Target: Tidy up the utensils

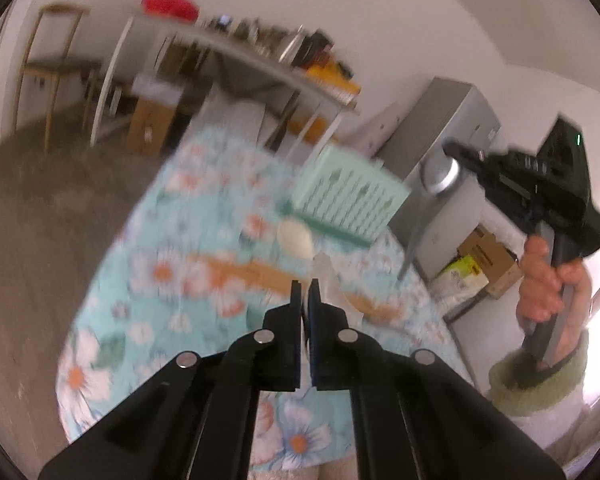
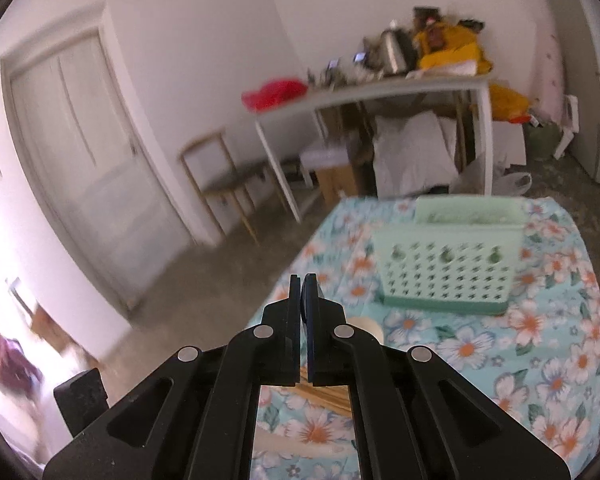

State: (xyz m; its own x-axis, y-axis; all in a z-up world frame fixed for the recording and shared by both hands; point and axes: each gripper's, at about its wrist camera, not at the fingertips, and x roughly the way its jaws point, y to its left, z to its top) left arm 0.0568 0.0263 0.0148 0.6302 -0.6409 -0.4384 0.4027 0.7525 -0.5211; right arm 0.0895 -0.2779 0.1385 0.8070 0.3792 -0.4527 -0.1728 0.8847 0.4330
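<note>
Mint caddy [image 2: 446, 268]: perforated utensil holder upright on floral tablecloth [image 2: 540, 360], ahead-right of right claw [image 2: 305, 280].
Left claw [image 1: 306, 286]: nearly closed, empty.
Right claw: closed, empty.
Utensils: wooden spoon [image 1: 260, 270], pale spoon [image 1: 296, 240] lie beyond left claw, likely awaiting the caddy.

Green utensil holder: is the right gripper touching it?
Apart. The left wrist view shows the right gripper raised beside the green utensil holder, with grey cabinet visible between them.
</note>
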